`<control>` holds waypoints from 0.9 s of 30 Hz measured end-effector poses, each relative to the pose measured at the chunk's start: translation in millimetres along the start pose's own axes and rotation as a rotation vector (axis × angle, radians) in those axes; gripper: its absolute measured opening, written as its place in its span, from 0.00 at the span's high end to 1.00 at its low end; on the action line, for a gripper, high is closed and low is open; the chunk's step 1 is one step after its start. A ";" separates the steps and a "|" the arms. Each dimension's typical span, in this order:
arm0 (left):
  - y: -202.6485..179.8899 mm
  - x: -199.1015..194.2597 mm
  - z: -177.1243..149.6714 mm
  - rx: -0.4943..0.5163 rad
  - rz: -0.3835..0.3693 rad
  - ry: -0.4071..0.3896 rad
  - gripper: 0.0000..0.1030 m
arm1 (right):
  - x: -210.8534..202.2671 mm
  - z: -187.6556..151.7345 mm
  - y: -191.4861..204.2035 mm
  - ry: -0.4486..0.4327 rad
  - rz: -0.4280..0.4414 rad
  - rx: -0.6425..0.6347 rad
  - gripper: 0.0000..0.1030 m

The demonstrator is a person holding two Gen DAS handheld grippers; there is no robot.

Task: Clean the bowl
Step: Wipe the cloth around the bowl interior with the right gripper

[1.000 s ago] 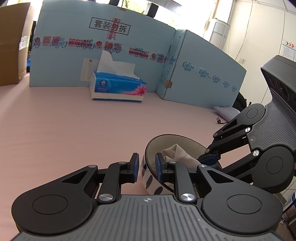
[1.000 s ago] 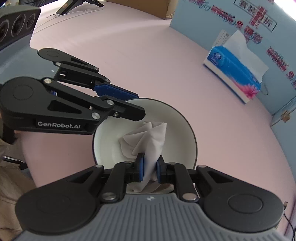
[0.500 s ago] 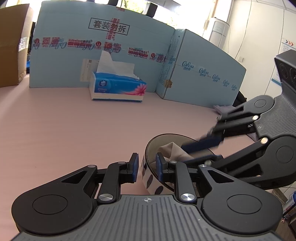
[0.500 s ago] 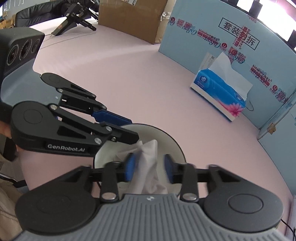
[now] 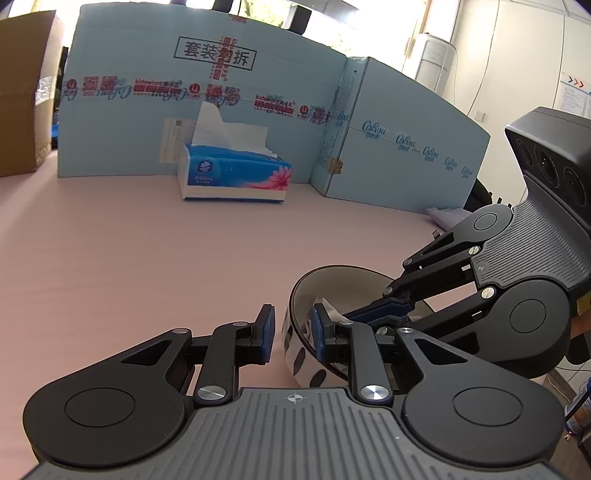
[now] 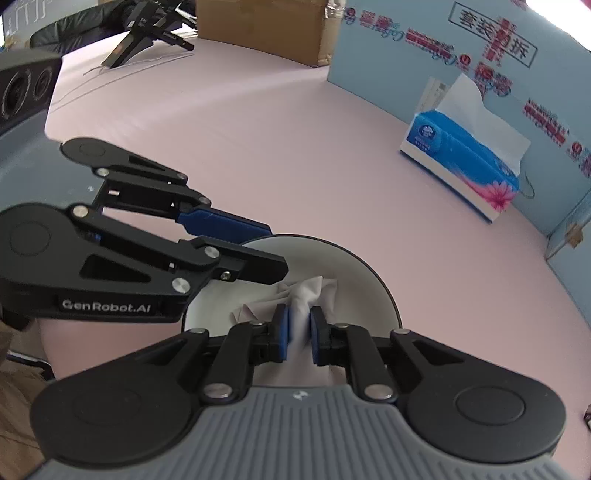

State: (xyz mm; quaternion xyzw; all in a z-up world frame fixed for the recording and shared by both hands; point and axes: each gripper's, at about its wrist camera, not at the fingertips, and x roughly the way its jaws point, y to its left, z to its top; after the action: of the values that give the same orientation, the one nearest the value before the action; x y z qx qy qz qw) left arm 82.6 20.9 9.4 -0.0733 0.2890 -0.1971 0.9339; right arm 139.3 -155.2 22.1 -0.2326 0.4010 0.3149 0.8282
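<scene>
In the left wrist view, the left tongs (image 5: 293, 334) are seen straddling the near wall of the bowl (image 5: 295, 354), one pad outside and one inside; a narrow gap is visible between the outer pad and the wall, so it cannot be told whether the wall is pinched. The spotted outer side of the bowl is shown only in this view. The right tongs (image 5: 373, 314) reach into the bowl from the right. A tissue box (image 5: 234, 177) stands well apart on the pink surface (image 5: 129, 258), in front of blue panels (image 5: 184, 110), with bare surface between it and the bowl. In the right wrist view, the white inside of the bowl (image 6: 369, 273) is seen from above, which the other view hides. A crumpled white tissue (image 6: 306, 291) lies in it and is clamped between the pads of the right tongs (image 6: 300, 334), whose jaws have just been closing. The left tongs (image 6: 255, 247) sit at the far-left rim. The near edge of the surface runs just behind the bowl at lower left; a cardboard box (image 6: 266, 29) and a black stand (image 6: 147, 40) lie far off.
</scene>
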 end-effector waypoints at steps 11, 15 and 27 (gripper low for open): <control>-4.8 0.0 -1.8 0.038 -0.002 -0.001 0.72 | -24.2 -1.7 6.2 0.052 0.024 -0.087 0.92; -9.5 0.5 -2.4 0.064 0.004 0.005 0.73 | -31.2 -4.3 1.6 0.060 0.063 -0.069 0.92; -14.1 12.0 8.8 0.114 0.011 0.041 0.88 | -24.0 -16.6 5.4 0.061 0.135 -0.013 0.92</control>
State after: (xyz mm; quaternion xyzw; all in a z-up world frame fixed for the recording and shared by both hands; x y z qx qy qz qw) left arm 92.1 3.2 14.1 -0.0142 0.2968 -0.2094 0.9316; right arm 115.3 -170.2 31.4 -0.2199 0.4386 0.3656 0.7909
